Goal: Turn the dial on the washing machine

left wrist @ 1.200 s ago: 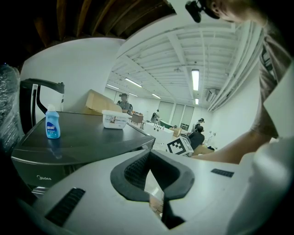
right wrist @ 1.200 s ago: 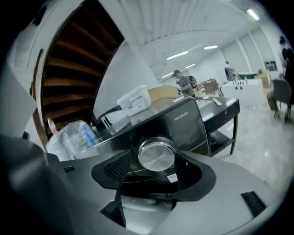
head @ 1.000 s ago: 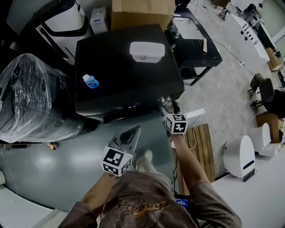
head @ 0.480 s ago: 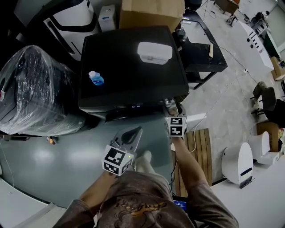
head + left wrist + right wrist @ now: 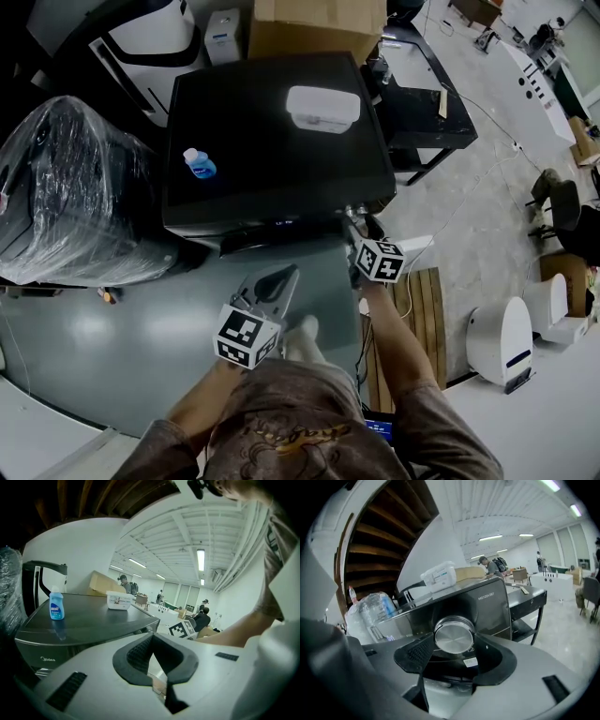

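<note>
The black washing machine [image 5: 272, 141] stands ahead of me, seen from above in the head view. Its round silver dial [image 5: 453, 634] sits on the front panel at the right corner [image 5: 353, 217]. My right gripper [image 5: 453, 644] is shut on the dial, one dark pad pressing each side; in the head view this gripper [image 5: 359, 225] reaches in from below, its marker cube tilted. My left gripper [image 5: 281, 277] hangs back from the machine's front, lower and to the left. It is shut on nothing, as the left gripper view [image 5: 151, 637] shows.
A small blue bottle [image 5: 199, 164] and a white lidded box [image 5: 322, 106] rest on the machine's top. A plastic-wrapped bulky object [image 5: 75, 197] stands to the left, a cardboard box [image 5: 314, 28] behind, a black table [image 5: 422, 103] to the right. A wooden pallet [image 5: 422, 309] lies on the floor.
The right gripper's marker cube has rolled from square-on to tilted while staying on the dial. The left gripper has stayed where it was.
</note>
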The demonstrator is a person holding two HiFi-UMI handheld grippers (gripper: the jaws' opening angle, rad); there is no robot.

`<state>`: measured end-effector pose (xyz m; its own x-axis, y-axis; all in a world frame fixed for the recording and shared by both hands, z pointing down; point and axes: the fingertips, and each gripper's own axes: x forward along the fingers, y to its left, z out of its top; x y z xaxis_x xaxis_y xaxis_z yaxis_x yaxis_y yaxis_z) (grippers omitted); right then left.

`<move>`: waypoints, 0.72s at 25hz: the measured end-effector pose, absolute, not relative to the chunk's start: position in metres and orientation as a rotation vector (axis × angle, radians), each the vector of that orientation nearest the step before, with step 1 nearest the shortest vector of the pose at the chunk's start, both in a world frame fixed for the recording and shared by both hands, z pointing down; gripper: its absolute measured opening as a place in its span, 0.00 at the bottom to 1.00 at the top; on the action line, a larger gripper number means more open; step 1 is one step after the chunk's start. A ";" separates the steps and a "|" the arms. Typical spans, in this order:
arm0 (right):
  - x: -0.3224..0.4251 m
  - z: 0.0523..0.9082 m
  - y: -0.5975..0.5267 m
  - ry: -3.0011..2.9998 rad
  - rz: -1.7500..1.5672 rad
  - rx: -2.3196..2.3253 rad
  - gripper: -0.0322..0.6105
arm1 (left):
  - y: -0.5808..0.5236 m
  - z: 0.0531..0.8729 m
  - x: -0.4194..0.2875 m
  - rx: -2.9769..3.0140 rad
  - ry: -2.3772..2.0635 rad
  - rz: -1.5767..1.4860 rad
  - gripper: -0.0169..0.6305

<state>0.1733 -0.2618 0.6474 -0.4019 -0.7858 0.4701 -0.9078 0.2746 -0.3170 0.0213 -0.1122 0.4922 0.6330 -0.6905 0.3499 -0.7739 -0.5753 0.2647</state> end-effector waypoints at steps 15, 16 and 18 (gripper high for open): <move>0.179 0.644 -0.264 -2.424 1.546 1.715 0.46 | -0.114 0.491 0.026 2.472 -1.150 0.300 0.01; 0.179 0.644 -0.265 -2.419 1.557 1.721 0.46 | -0.114 0.491 0.026 2.472 -1.148 0.301 0.01; 0.178 0.642 -0.265 -2.414 1.524 1.724 0.46 | -0.113 0.491 0.026 2.471 -1.146 0.303 0.01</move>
<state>0.1783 -0.2653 0.6424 -0.4519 -0.8291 0.3292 -0.6535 0.0566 -0.7548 0.0259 -0.1132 0.4906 0.6407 -0.6810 0.3546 -0.7672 -0.5849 0.2631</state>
